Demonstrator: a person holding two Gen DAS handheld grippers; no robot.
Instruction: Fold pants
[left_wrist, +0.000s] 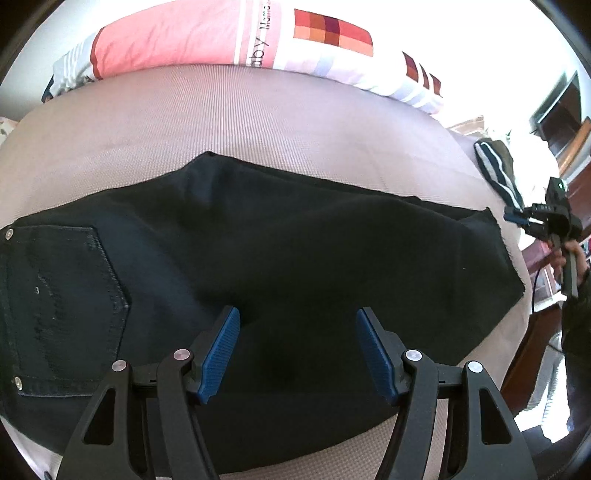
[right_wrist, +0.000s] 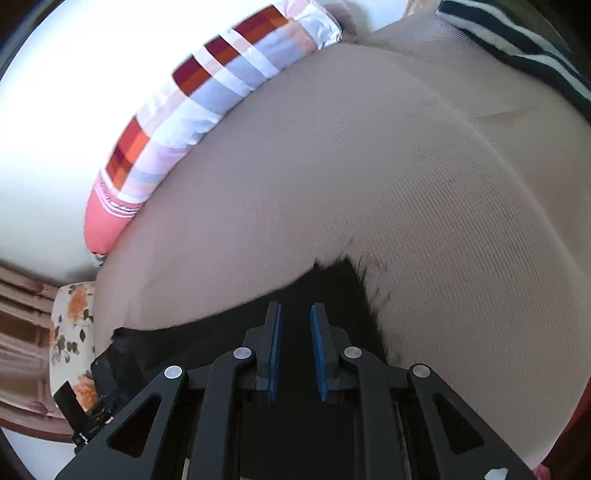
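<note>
Black jeans spread flat across the beige mesh-covered mattress, already doubled lengthwise by the look of it, one leg lying over the other. At far left, back pocket with two rivets facing up, marking the waist end. Moving right, left gripper hovering over the middle of the cloth, blue pads wide apart, nothing between them, no fabric pinched. Further right, frayed cuff end lying near the mattress edge. Beyond that edge, right gripper held in a hand, clear of the cloth in the left wrist view. From its own camera, right gripper with jaws only narrowly parted, empty, poised over the cuff corner without touching it. Striped pillow along the far side, a striped garment at the right edge, both well apart from the jeans.

Likely step: between folds, lengthwise fold done, crosswise fold not yet begun. Next move probably calls for pinching the cuff end at both corners, both layers together, and carrying it leftward over to the waist.
</note>
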